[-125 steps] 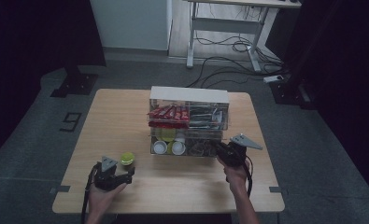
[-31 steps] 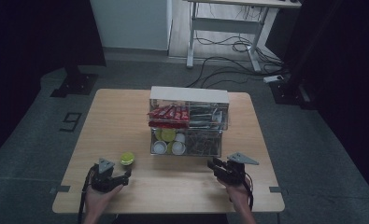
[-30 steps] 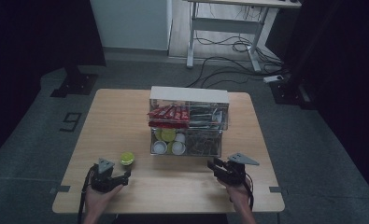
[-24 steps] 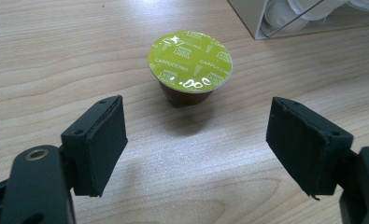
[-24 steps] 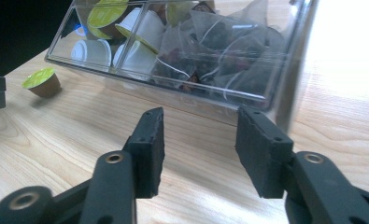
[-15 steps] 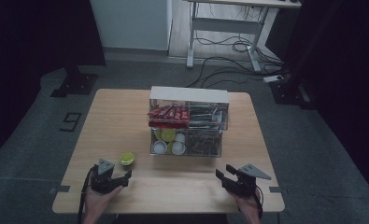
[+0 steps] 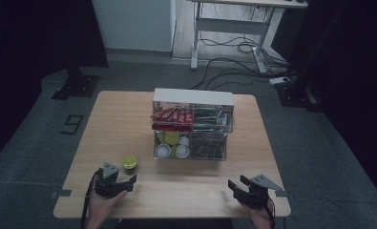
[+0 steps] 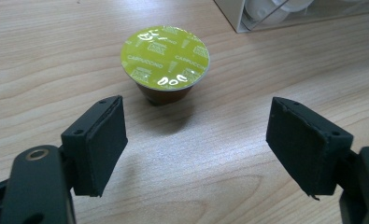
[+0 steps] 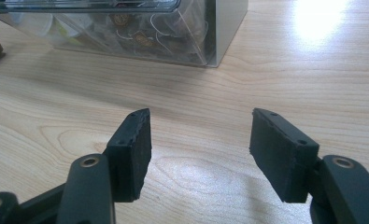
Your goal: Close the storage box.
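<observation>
We see the green-lidded capsule (image 8: pixel 165 63) standing upright on the table (image 7: pixel 186 186), just ahead of the left tool (image 8: pixel 196 140), whose jaws are spread around nothing. The right tool (image 9: pixel 198 149) has just been opening, nothing between its jaws.

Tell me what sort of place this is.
Probably a lab or office room rigged for recording: a lone wooden table on grey floor, dark curtains, a desk with loose cables behind, and a clear organiser of coffee supplies.
</observation>
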Tool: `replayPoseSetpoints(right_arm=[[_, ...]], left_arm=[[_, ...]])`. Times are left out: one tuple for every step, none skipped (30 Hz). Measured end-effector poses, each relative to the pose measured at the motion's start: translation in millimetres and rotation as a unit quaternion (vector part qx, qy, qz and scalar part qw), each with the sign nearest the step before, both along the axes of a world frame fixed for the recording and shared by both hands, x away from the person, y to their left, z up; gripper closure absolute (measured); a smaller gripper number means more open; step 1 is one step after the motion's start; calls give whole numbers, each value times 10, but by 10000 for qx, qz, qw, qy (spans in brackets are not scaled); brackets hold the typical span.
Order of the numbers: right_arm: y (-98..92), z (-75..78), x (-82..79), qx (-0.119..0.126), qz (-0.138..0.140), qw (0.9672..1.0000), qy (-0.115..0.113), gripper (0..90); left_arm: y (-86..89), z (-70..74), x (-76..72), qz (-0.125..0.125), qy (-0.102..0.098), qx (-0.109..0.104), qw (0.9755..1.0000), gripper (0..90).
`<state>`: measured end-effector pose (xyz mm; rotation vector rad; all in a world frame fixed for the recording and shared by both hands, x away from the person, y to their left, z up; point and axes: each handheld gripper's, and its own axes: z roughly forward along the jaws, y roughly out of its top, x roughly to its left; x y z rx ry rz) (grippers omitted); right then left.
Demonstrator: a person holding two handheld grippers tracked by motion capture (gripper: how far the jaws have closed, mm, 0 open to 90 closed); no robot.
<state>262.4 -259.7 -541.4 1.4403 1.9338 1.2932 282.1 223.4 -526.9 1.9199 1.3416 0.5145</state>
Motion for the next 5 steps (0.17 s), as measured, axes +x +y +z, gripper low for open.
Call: replayPoseSetpoints(right_arm=[[0, -4, 4, 1, 5, 10000, 3, 388], [0, -7, 8, -7, 6, 10000, 7, 387], [2, -12, 13, -8, 8, 10000, 15, 387], [4, -15, 17, -9, 27, 10000, 35, 386], [10, -19, 24, -31, 33, 10000, 32, 384]], left_arm=[[-5, -2, 0, -7, 7, -1, 10000, 203], [-11, -5, 2, -22, 6, 9, 10000, 203], [-16, -4, 2, -36, 12, 14, 10000, 203], [-20, -4, 3, -38, 15, 23, 10000, 203], [-23, -5, 3, -37, 6, 21, 10000, 203]])
